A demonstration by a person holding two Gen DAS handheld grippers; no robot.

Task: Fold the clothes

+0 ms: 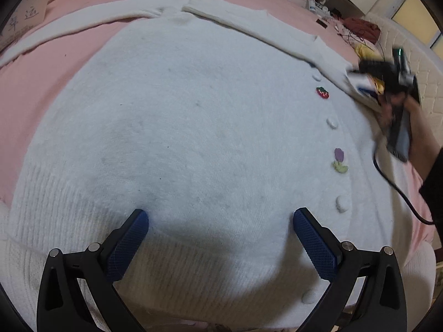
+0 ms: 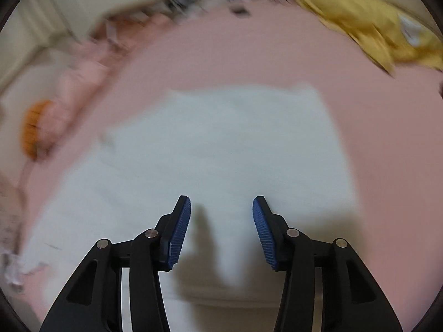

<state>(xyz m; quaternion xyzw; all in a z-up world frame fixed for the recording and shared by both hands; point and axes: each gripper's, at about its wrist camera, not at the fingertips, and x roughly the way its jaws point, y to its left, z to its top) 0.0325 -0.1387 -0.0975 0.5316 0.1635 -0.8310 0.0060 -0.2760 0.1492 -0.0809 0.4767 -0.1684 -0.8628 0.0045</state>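
We found the white cardigan (image 1: 193, 127) spread flat on the pink bed (image 1: 25, 94), left gripper (image 1: 221, 218) wide open above its hem, right gripper (image 2: 221, 215) part open, empty, over the sleeve (image 2: 235, 144).

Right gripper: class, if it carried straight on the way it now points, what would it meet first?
Most likely the white cardigan spread on the pink bed sheet. The right gripper hangs above it, jaws apart and empty; blur leaves the gap unclear.
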